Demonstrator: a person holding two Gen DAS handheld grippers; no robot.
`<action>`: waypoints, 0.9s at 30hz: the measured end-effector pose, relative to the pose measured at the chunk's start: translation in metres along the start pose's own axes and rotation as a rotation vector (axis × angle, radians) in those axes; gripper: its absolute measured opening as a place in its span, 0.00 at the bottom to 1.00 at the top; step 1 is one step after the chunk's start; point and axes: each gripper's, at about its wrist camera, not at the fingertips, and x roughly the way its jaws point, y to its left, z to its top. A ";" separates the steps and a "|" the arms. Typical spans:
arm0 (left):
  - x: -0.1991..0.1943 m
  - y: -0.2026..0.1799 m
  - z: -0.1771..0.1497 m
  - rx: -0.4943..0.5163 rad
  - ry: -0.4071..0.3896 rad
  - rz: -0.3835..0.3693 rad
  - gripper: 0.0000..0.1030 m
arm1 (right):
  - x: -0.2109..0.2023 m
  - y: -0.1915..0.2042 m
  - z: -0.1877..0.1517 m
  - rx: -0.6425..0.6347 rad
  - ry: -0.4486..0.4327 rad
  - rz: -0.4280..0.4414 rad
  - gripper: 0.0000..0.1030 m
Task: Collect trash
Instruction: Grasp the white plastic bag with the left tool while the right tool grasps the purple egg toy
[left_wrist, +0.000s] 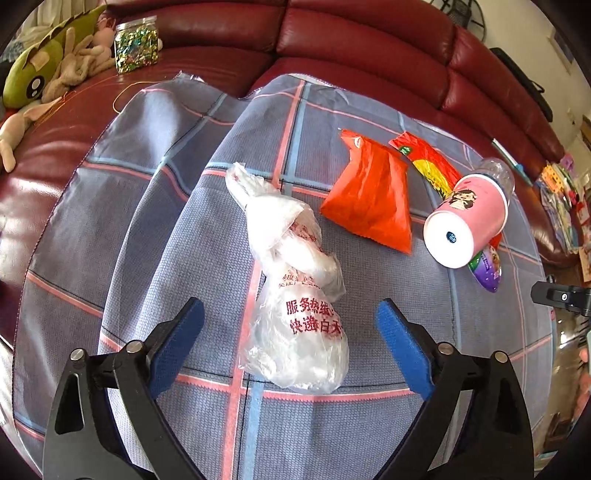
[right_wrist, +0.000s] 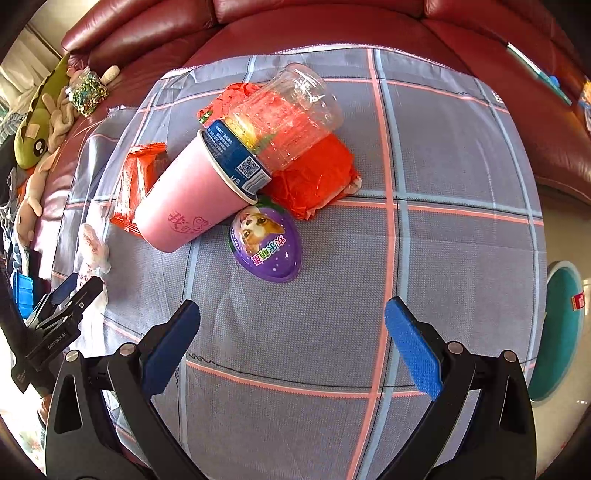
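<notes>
On a plaid cloth (left_wrist: 155, 229) spread over a red sofa (left_wrist: 369, 40) lies the trash, all of it still to be picked up. The left gripper (left_wrist: 290, 317) hangs over the near end of a crumpled clear bag (left_wrist: 295, 295) with red print; its blue pads stand wide apart on either side of the bag without touching it, so this looks like the approach to a first grasp. Far right of the bag lies an orange wrapper (left_wrist: 369, 199), and beyond it a pink cup (left_wrist: 465, 221) on its side with a clear bottle (left_wrist: 498, 173) pushed into its mouth. In the right wrist view the right gripper (right_wrist: 291, 317) is also spread wide with nothing between its pads, only bare cloth; the purple egg (right_wrist: 266, 247) lies just beyond it, touching the cup (right_wrist: 184, 199), and the bottle (right_wrist: 291, 110) rests across a second orange wrapper (right_wrist: 317, 177). Next, I judge, the left gripper must sink until the pads bracket the bag's fat lower part, then close; thin film may slip or bunch, so a deep bite is wise. The right gripper would need to go forward over the egg, whose smooth rounded shell may squirt out of a shallow pinch. No bin shows in either view.
</notes>
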 end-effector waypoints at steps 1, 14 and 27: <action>0.002 0.000 0.000 0.003 0.006 -0.005 0.82 | 0.002 0.002 0.002 -0.008 -0.002 -0.003 0.93; -0.006 -0.020 -0.011 0.055 -0.010 -0.084 0.24 | 0.034 0.022 0.017 -0.120 -0.034 -0.032 0.76; -0.010 -0.043 -0.018 0.062 0.003 -0.124 0.24 | 0.048 0.033 0.012 -0.224 -0.076 -0.089 0.45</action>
